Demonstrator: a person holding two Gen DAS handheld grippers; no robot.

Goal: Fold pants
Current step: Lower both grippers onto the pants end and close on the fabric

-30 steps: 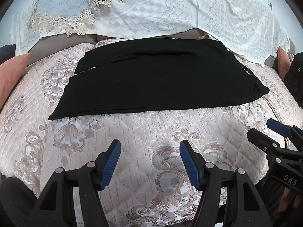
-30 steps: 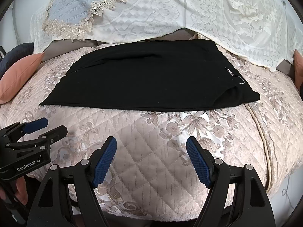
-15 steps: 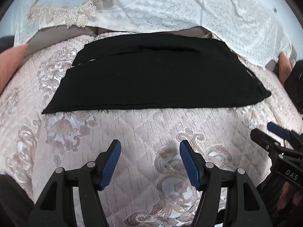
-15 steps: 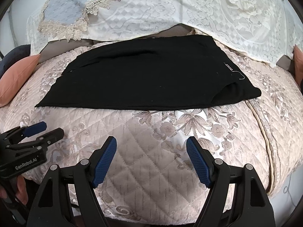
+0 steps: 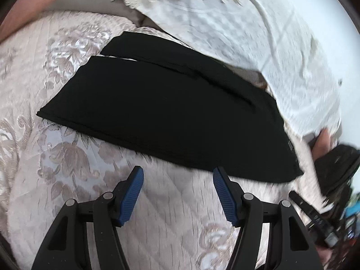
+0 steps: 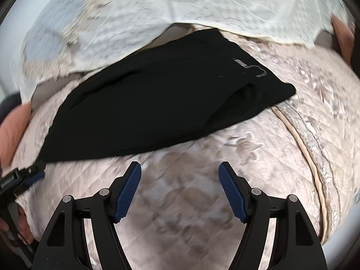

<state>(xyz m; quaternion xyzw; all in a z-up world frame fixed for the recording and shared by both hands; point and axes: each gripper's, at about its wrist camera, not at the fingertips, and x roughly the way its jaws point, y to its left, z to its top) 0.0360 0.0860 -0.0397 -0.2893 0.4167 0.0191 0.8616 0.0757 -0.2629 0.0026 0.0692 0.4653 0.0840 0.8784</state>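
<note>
Black pants (image 5: 162,112) lie flat on the quilted bed, legs folded one over the other, cuffs to the left and waistband with a small label to the right. They also show in the right wrist view (image 6: 157,105). My left gripper (image 5: 176,180) is open and empty, just short of the pants' near edge. My right gripper (image 6: 180,175) is open and empty, near the near edge toward the waist end. The left gripper also shows at the left edge of the right wrist view (image 6: 24,177), close to the cuff corner.
The pink floral quilt (image 5: 67,157) covers the bed. A white lace cover (image 6: 180,4) lies behind the pants. Pink pillows sit at the far left (image 5: 24,4) and far right (image 6: 342,36). A corded seam (image 6: 308,157) marks the bed's right edge.
Both grippers have moved forward toward the pants and tilted, the left swinging left, the right swinging right. Both views are motion-blurred. The pants have not moved.
</note>
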